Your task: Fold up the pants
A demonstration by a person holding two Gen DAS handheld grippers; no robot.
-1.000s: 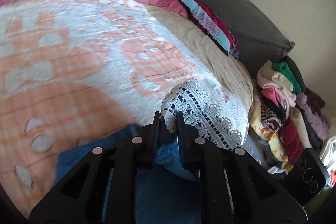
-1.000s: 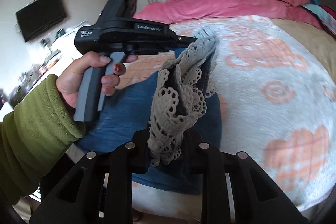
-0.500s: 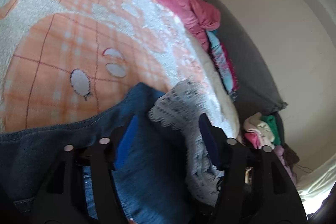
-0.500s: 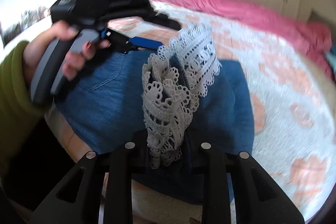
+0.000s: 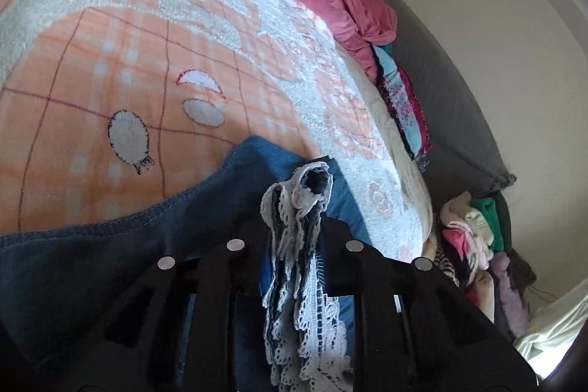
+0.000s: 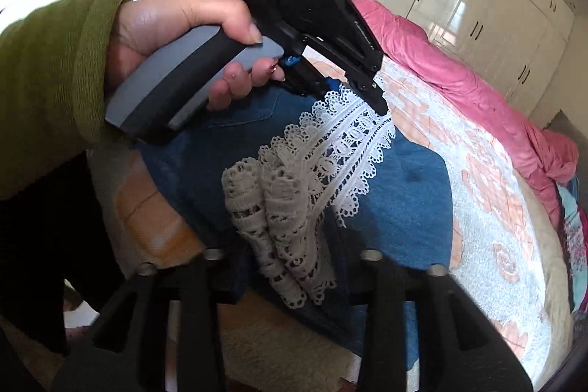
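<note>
Tools [image 5: 294, 226] [image 6: 290, 256] clamped on pants [image 6: 397, 179]

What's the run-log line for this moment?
phase: folding | left gripper: shut on lace hem | right gripper: shut on lace hem | pants: on bed

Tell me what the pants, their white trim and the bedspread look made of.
Pants: blue denim by the look, matte, with contrast seam stitching and a pocket. Trim: openwork white lace, probably cotton, scalloped edges; both claws grip it. Bedspread: fuzzy fleece or plush, short nap, peach and white pattern; fibre unclear.
</note>
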